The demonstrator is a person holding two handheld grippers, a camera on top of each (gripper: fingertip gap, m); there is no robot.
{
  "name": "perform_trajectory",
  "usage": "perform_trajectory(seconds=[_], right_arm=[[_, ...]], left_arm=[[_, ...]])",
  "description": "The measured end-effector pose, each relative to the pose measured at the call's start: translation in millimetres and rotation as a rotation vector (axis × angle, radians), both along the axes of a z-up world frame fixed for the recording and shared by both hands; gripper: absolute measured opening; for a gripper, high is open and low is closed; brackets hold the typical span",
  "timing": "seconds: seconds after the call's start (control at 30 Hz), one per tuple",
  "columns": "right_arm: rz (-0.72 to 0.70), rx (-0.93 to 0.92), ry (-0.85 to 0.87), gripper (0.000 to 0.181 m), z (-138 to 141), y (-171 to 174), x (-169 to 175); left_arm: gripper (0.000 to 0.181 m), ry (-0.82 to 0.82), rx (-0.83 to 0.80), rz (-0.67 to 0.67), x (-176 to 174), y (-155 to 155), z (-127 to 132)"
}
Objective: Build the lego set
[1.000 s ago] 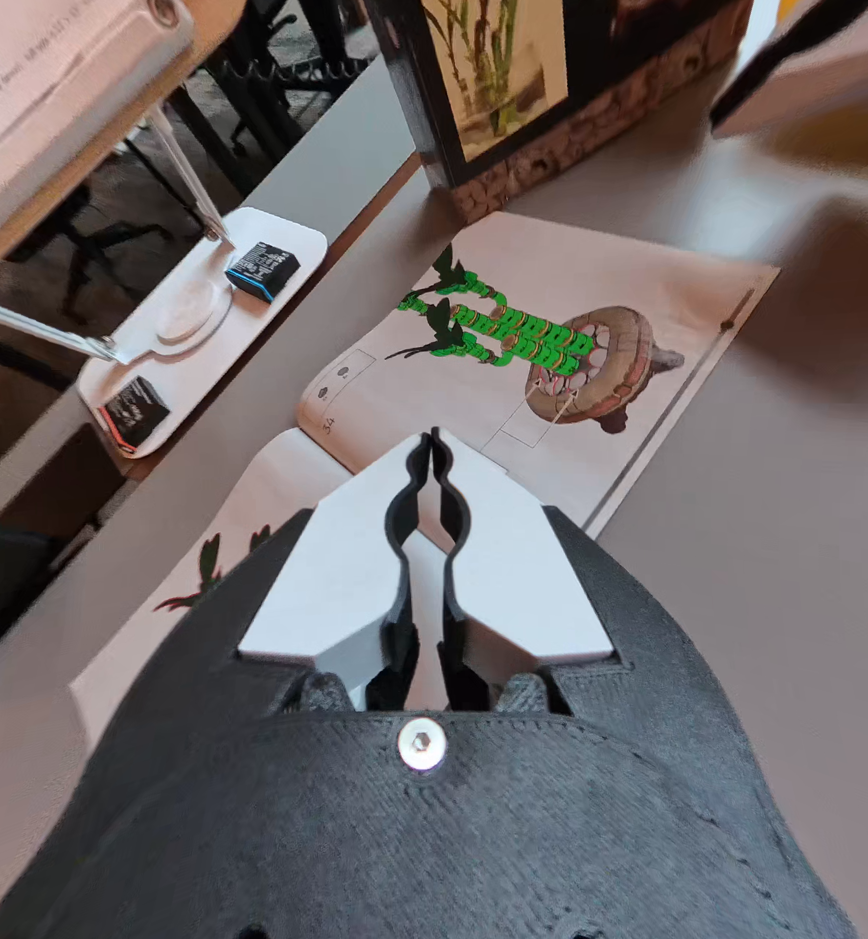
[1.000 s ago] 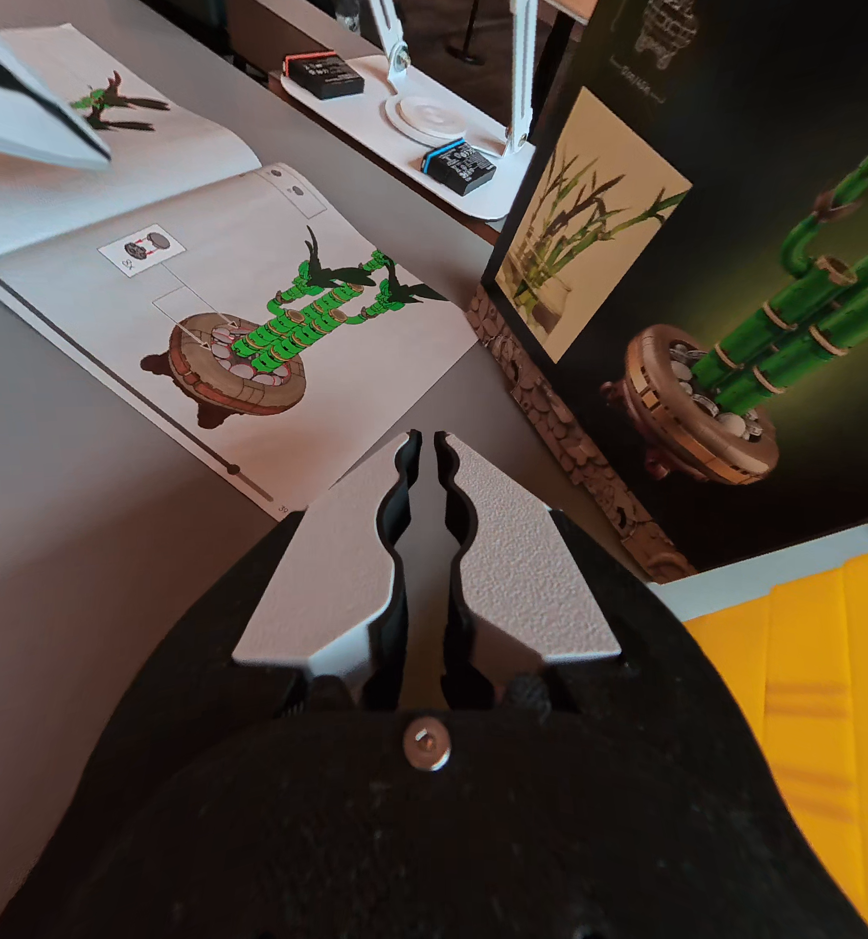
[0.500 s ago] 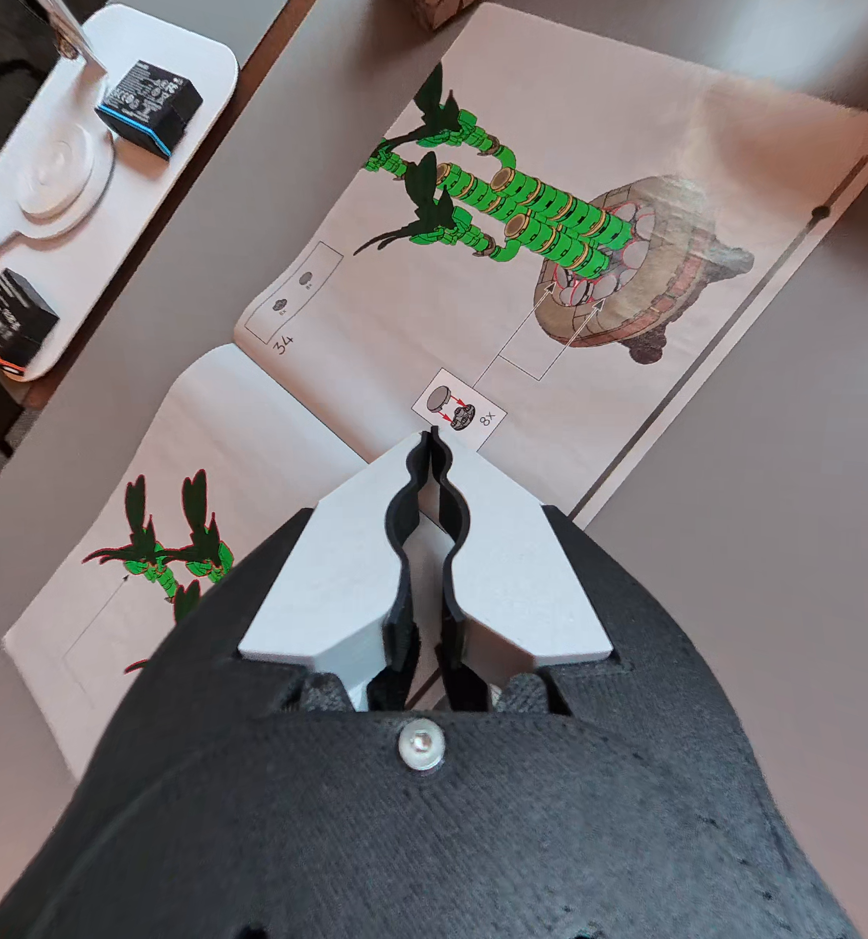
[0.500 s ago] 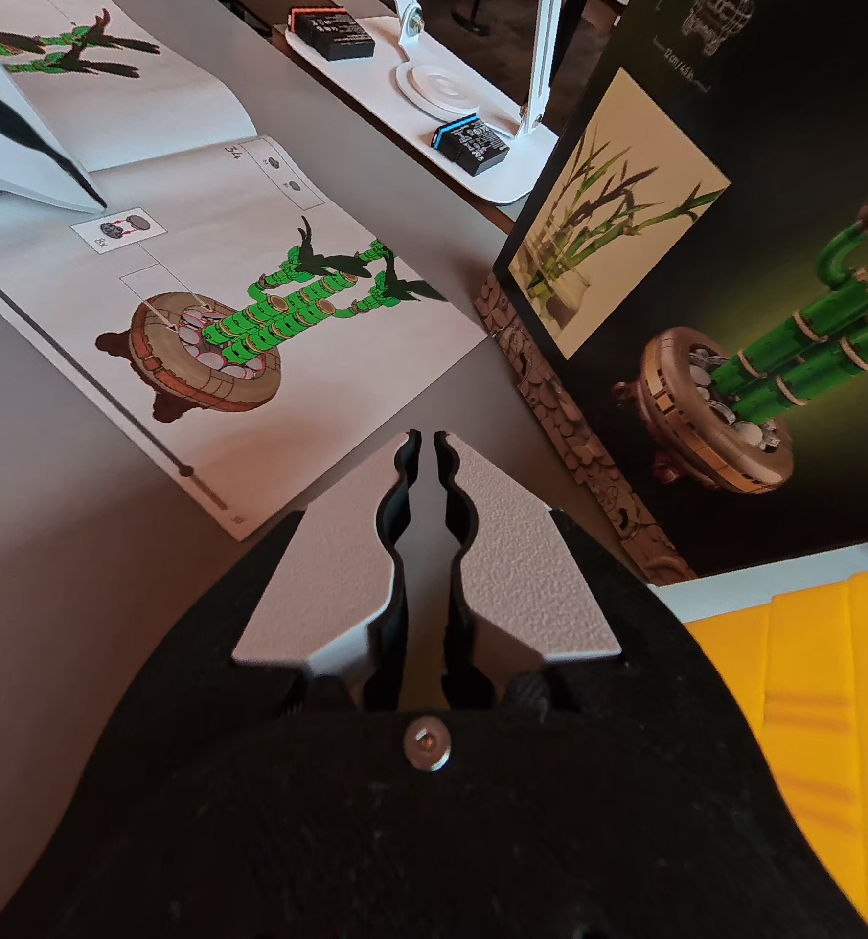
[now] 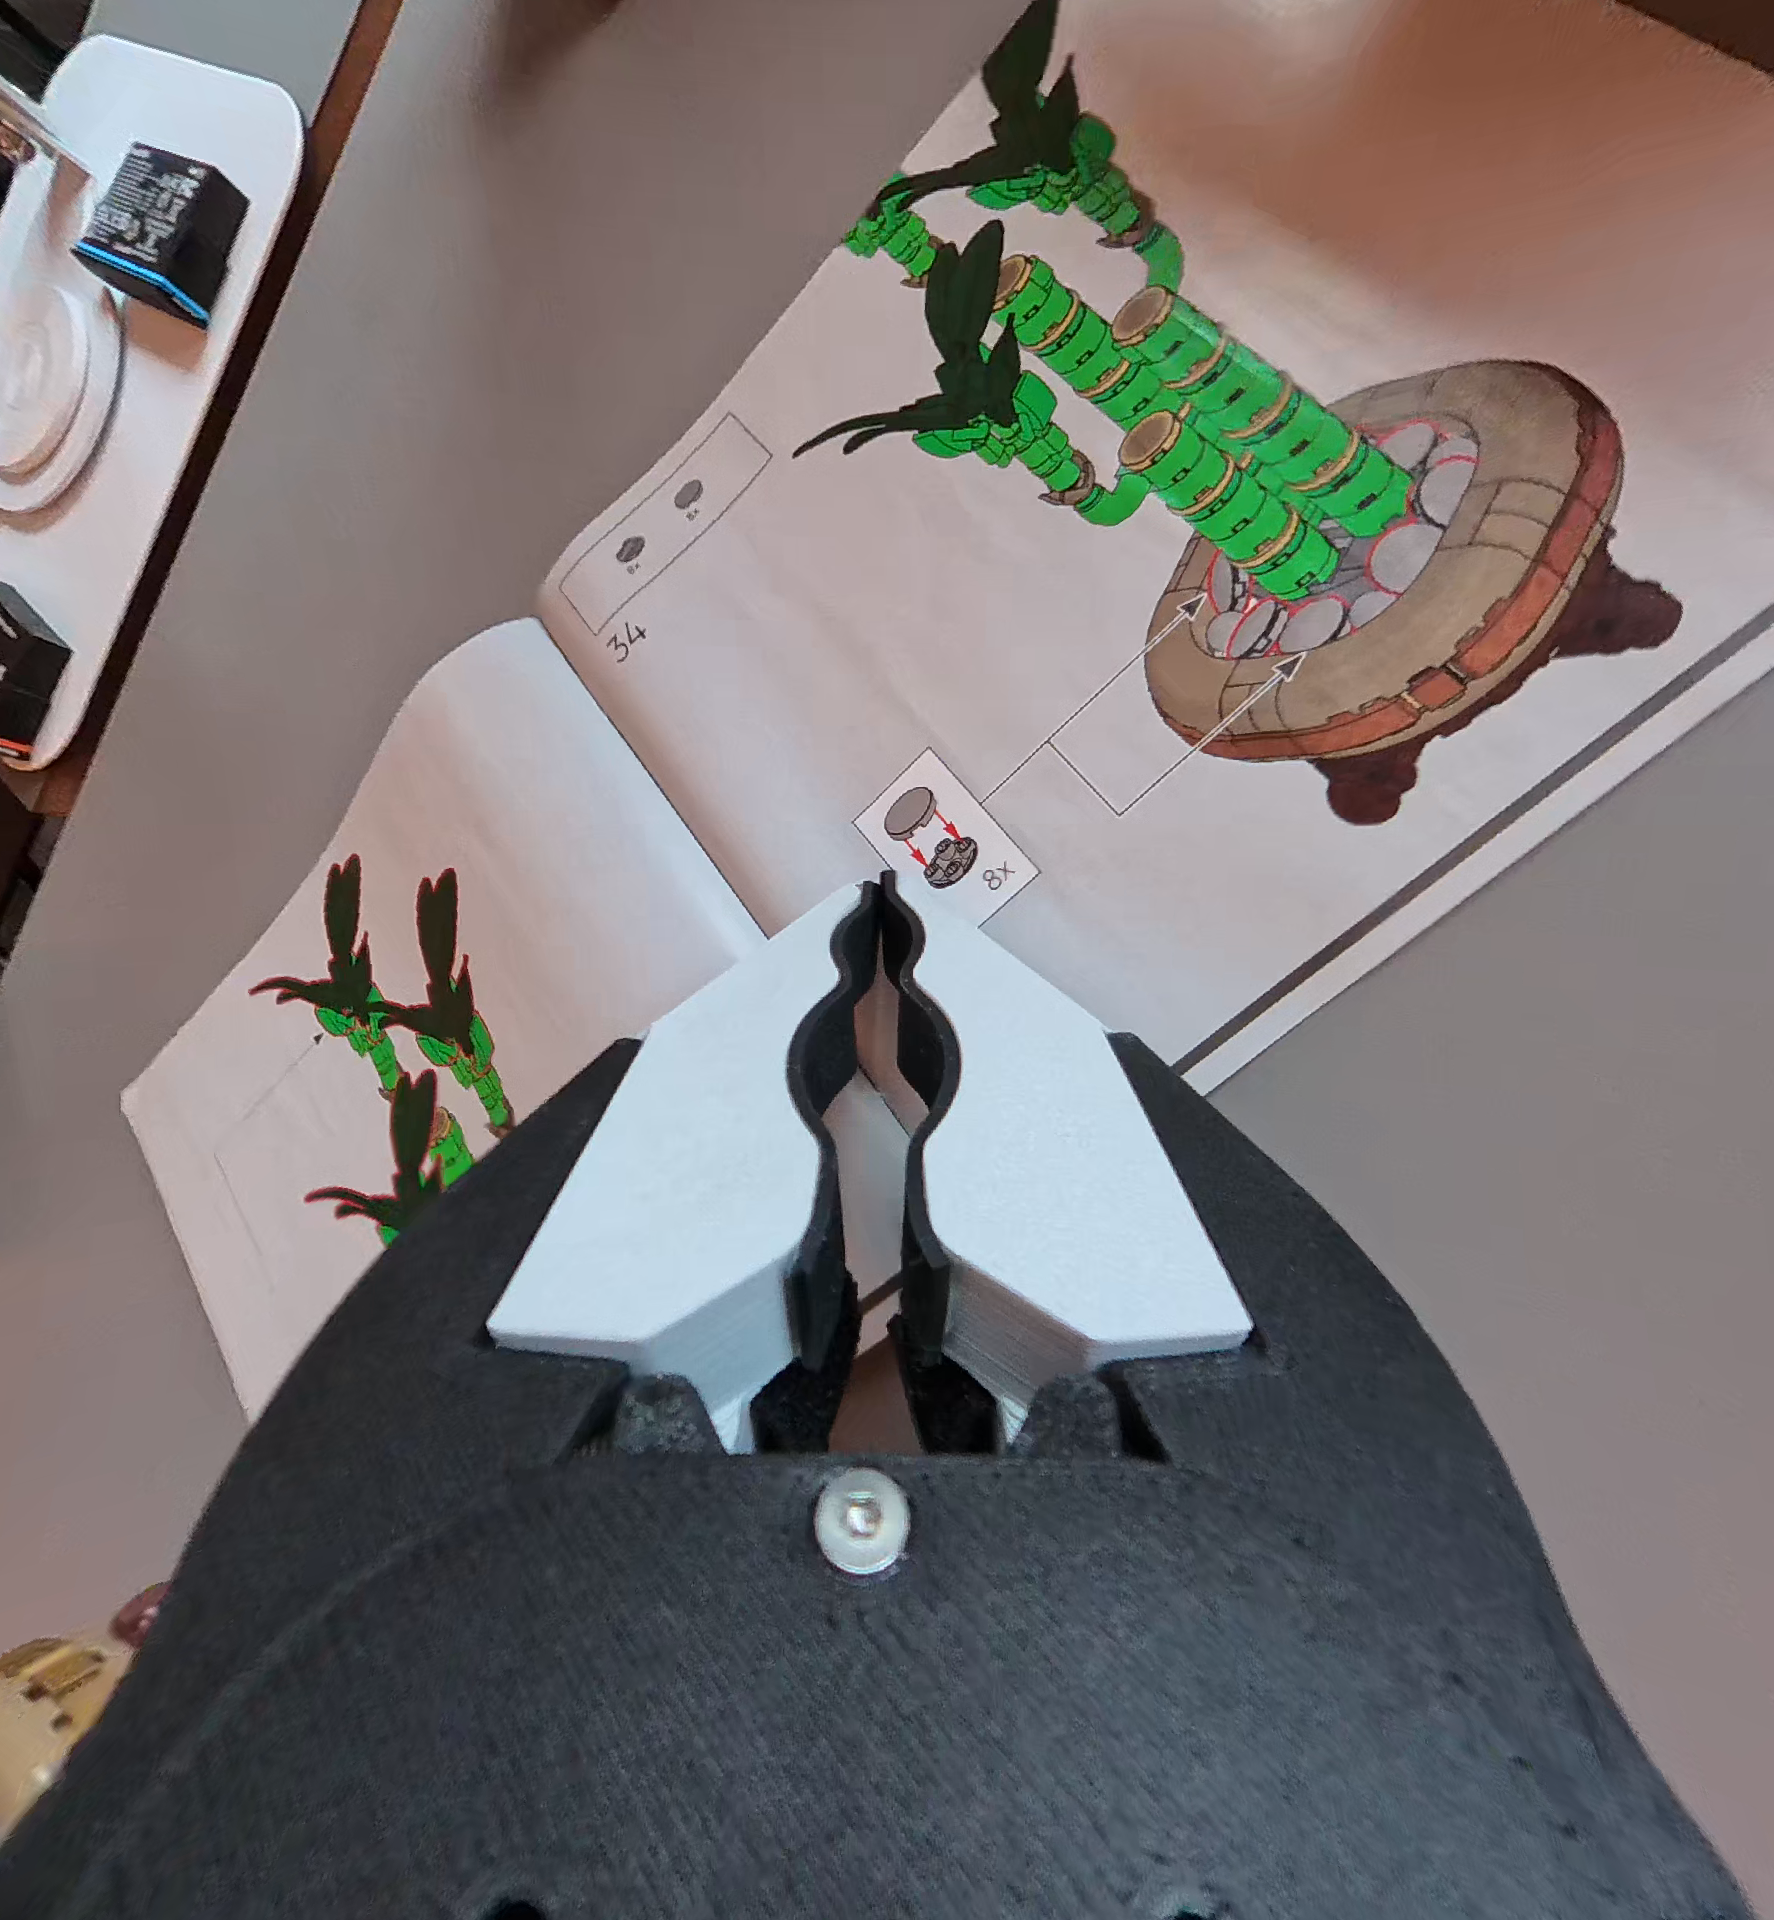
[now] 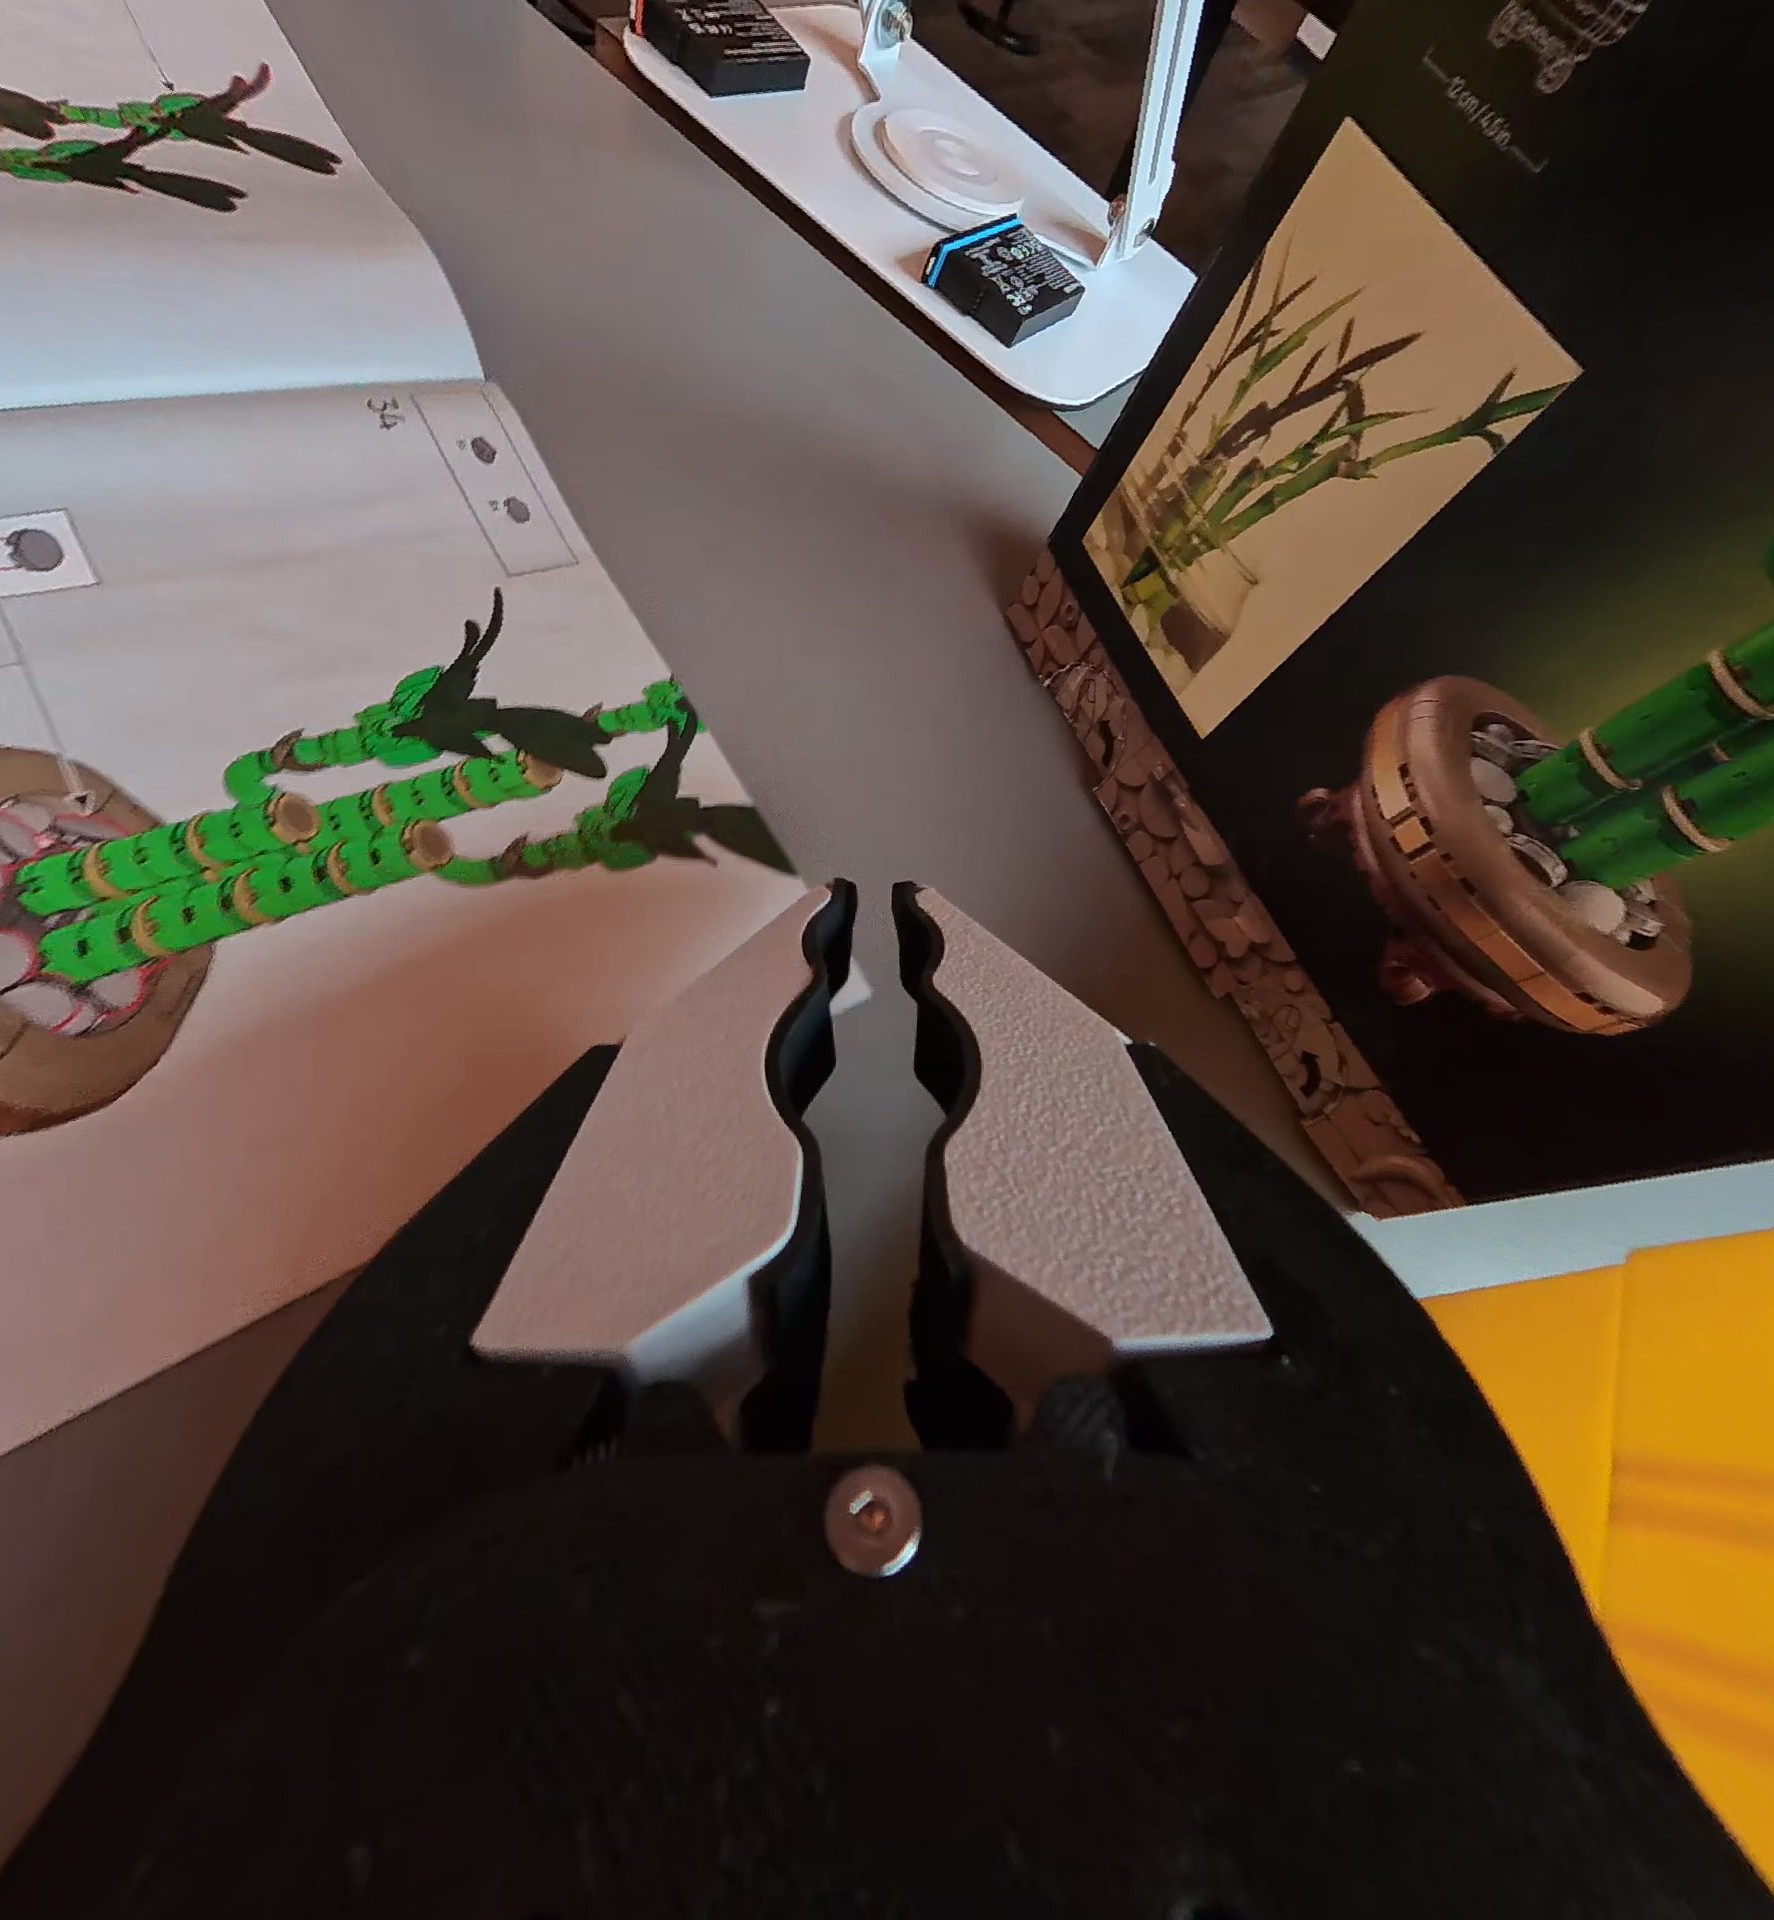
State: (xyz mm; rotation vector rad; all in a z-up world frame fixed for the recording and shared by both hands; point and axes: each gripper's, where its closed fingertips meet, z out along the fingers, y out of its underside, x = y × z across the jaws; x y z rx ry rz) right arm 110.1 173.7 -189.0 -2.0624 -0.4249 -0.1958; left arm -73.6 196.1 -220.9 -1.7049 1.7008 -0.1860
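Instructions (image 5: 862, 436) lie open and flat on the grey counter (image 5: 1537, 1195), showing a drawn green bamboo plant in a round tan pot and, on the facing page, more green stalks with dark leaves. Left tool (image 5: 881, 894) hangs over the booklet's lower middle, its black-lined tips pressed together with nothing between them. Right tool (image 6: 870, 904) hangs over the booklet's far corner, near the box; its tips stand slightly apart, a narrow gap showing bare counter, and it grips nothing. Box (image 6: 1548, 623) of the set stands upright on the counter just beyond the booklet, dark, with pictures of bamboo stalks in a brown pot. At the lower left edge of the left wrist view a tan and brown built piece (image 5: 21, 1704) peeks out from behind the tool body; little of it shows. Past the counter's far edge sits a white tray (image 6: 831, 156) carrying a round white disc and two small black blocks (image 6: 1008, 275), one edged blue, one edged orange, with a white stand leg rising from it. Something yellow (image 6: 1693, 1507) fills the lower right of the right wrist view; I cannot tell what it is.
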Motion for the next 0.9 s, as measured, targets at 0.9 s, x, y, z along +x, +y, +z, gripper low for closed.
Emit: perform_trajectory(seconds=[0.9], right_arm=[[-0.008,-0.034,-0.036,0.014,-7.1,-1.0,5.8]], left_arm=[[0.045,-0.125,-0.083,-0.591,36.0,-142.2,8.5]])
